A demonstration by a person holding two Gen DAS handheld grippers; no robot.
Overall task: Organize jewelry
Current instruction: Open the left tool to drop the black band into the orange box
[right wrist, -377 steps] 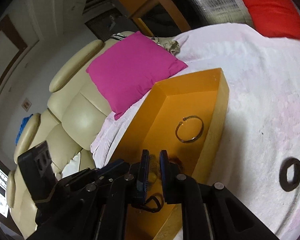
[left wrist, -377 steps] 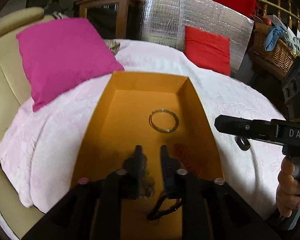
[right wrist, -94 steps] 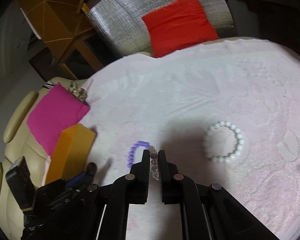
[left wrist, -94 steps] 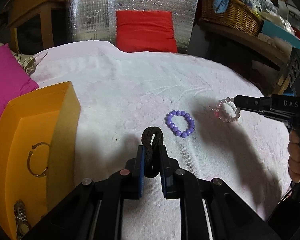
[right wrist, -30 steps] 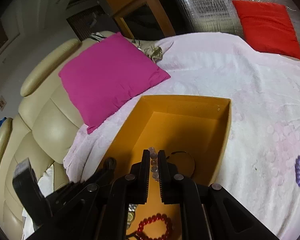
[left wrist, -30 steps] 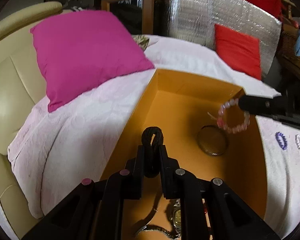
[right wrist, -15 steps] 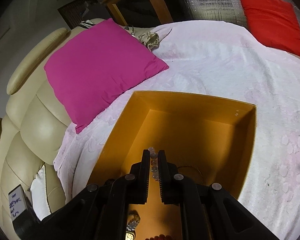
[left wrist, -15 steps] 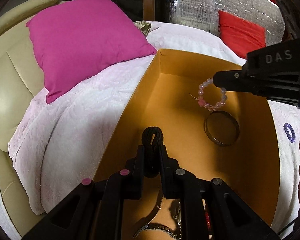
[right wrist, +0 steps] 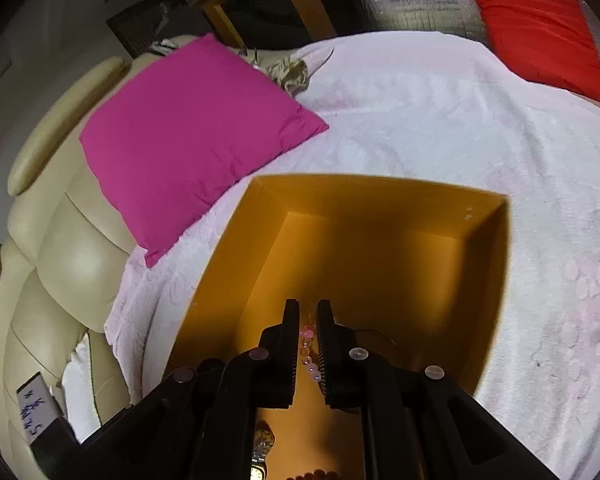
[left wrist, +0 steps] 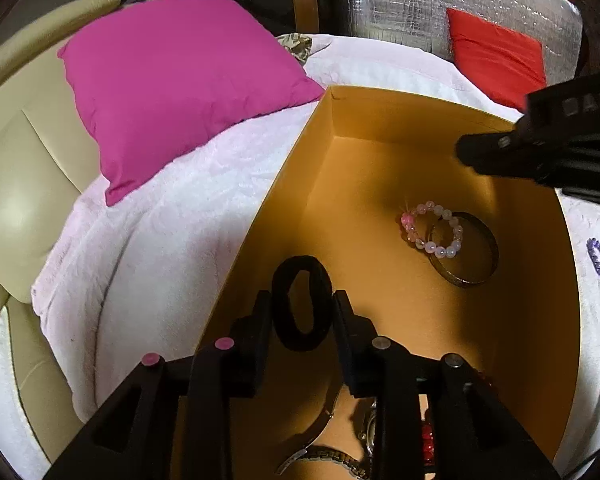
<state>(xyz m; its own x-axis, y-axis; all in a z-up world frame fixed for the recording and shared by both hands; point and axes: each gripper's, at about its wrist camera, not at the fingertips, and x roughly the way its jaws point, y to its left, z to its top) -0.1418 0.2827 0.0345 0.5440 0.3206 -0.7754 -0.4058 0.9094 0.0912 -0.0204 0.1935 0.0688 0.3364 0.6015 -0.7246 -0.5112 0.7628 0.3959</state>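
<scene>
A pink beaded bracelet (left wrist: 432, 230) lies on the floor of the orange box (left wrist: 380, 116), overlapping the rim of a dark metal bangle (left wrist: 466, 250) that rests flat beside it. In the right wrist view a few of the pink beads (right wrist: 307, 350) show in the narrow gap between the right gripper's (right wrist: 308, 328) fingers; the fingers stand slightly apart and, in the left wrist view, the gripper's tip (left wrist: 496, 152) hangs above the bracelet without touching it, so the jaws are open and hold nothing.

The left gripper (left wrist: 302, 304) is over the near part of the box with its jaws spread wide. A black braided band (left wrist: 302, 302) stands as an open oval between the two fingers; whether the pads are touching it cannot be told.

At the near end of the box lie a wristwatch with a metal strap (left wrist: 332, 460) and a string of red beads (left wrist: 428, 440), both partly hidden by the left gripper. The watch face (right wrist: 260, 460) also shows at the bottom of the right wrist view.

The box sits on a pale pink blanket (left wrist: 160, 240). A purple beaded bracelet (left wrist: 598, 258) lies on the blanket just outside the box's right wall. A magenta cushion (right wrist: 188, 136) leans against the cream sofa (right wrist: 52, 264) to the left, and a red cushion (right wrist: 540, 28) rests against a silver foil panel (left wrist: 400, 4) behind.
</scene>
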